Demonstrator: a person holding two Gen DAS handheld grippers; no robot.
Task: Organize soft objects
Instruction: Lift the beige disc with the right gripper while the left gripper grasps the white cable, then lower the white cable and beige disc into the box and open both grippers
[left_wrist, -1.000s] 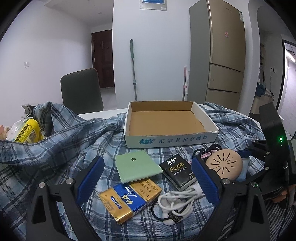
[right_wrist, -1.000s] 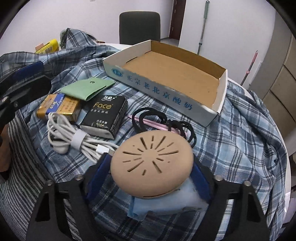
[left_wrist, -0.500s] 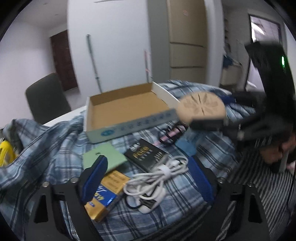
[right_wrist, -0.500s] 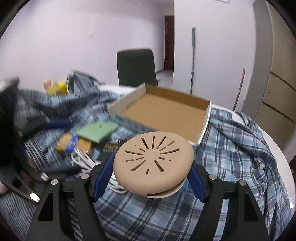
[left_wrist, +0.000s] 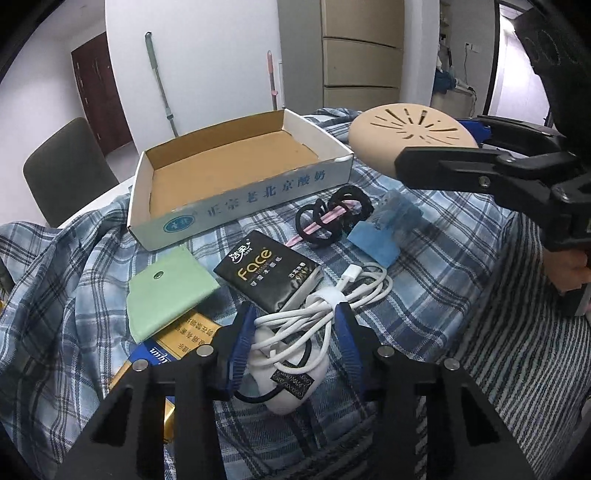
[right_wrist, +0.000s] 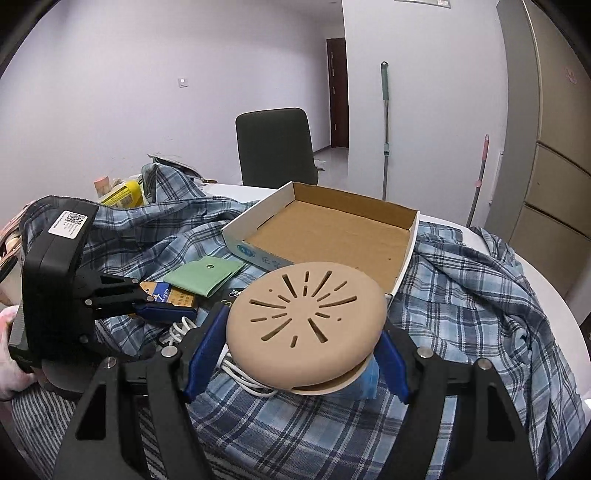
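My right gripper (right_wrist: 295, 336) is shut on a round beige slotted disc (right_wrist: 306, 319) and holds it in the air before the open cardboard box (right_wrist: 402, 254); the disc also shows in the left wrist view (left_wrist: 410, 138). My left gripper (left_wrist: 295, 328) is closed around a white coiled cable (left_wrist: 332, 302) lying on a small white pouch (left_wrist: 291, 384) on the plaid cloth. Beside them lie a black Face tissue pack (left_wrist: 267, 275), a green pouch (left_wrist: 166, 291), a gold-blue pack (left_wrist: 166, 343), black hair ties with a pink clip (left_wrist: 332, 219) and a blue cloth (left_wrist: 384, 229).
The plaid shirt (right_wrist: 480, 295) covers a round white table. The box (left_wrist: 221, 173) stands at the back centre. A dark chair (right_wrist: 275, 147) is behind the table; a yellow packet (right_wrist: 122, 194) lies far left. A fridge and mops stand by the wall.
My right gripper has lifted the beige disc off the cloth and carried it toward the box. My left gripper has moved down and closed around the white cable.
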